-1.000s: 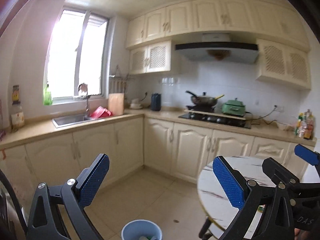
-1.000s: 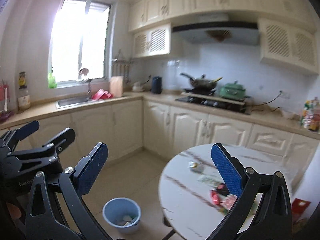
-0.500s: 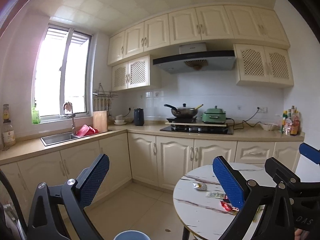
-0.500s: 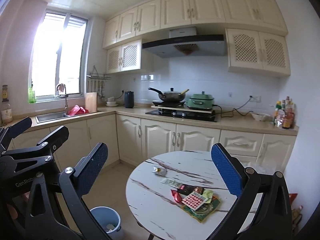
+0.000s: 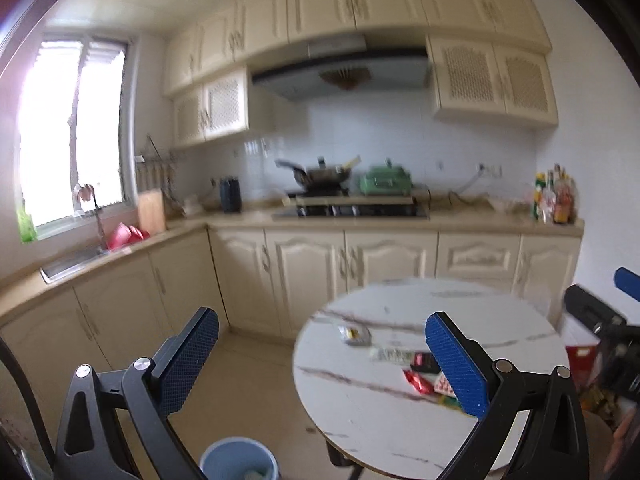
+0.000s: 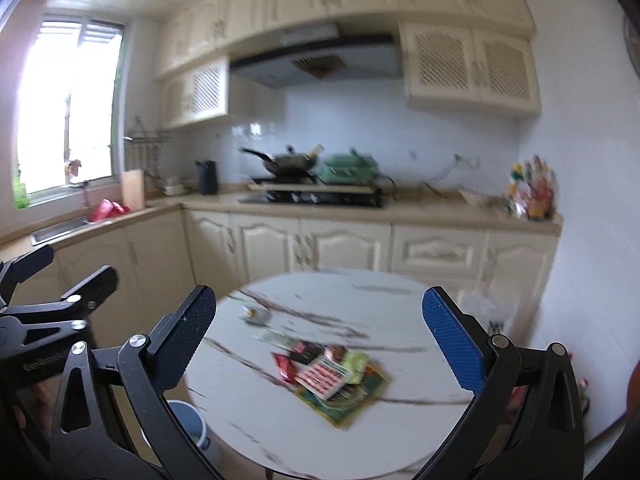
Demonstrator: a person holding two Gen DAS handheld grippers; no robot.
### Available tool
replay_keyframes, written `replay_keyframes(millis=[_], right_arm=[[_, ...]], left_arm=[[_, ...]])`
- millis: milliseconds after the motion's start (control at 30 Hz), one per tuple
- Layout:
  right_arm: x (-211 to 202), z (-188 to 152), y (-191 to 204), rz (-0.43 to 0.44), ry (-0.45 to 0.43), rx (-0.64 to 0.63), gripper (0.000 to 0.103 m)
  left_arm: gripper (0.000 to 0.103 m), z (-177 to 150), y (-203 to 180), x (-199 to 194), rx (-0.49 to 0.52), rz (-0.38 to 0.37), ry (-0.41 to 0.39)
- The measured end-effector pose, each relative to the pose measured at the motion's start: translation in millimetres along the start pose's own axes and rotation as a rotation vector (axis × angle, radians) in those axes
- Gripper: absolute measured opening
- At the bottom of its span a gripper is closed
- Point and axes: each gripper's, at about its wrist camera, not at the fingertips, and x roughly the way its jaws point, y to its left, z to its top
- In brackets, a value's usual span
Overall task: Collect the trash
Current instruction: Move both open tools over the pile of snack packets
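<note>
My right camera shows the whole pile of coloured snack wrappers (image 6: 338, 376) near the middle of the round white marble-pattern table (image 6: 400, 312); my left camera hides part of it behind one blue finger pad (image 5: 456, 364), but shows the pale blue plastic bin (image 5: 239, 458) on the floor more fully. The pile's long axis runs from far-left to near-right (the picture is blurred). My left gripper (image 5: 322, 360) and right gripper (image 6: 320, 342) are both spread wide, holding and touching nothing.

A black pan (image 5: 320, 174) sits on the stove (image 5: 352, 209). A green pot (image 5: 385, 181) is just beside it. Bottles (image 5: 554, 200) stand far off, along the worktop (image 5: 480, 222).
</note>
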Motion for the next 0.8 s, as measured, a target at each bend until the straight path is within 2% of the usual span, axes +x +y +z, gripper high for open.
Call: replay_keyframes(millis=[233,367,567,733,800], right_arm=[[57.9,-29.2,-49.4,-0.082,0.160,0.047,0.103],[103.2,-54.2,-54.9,-0.060,0.287,0.032,0.103],[167.1,-97.2,-35.3,0.016,0.459,-0.011,0.103],[195.4,-114.5,-22.2,0.027,0.491,-0.042,0.103],[203.8,-118.7,-17.4,0.037,0.504,-0.054,0.098]], left_arm=[[0.102,6.8,1.0,95.3,-0.016,-0.057,0.204],[0.102,12.8,3.2,143.8,-0.018,-0.052,0.299],[0.102,22.7,15.9,197.9,-0.020,-0.043,0.378],[0.102,23.3,26.4,228.6,-0.018,-0.034,0.416],[0.102,21.4,28.1,235.0,-0.020,-0.036,0.426]])
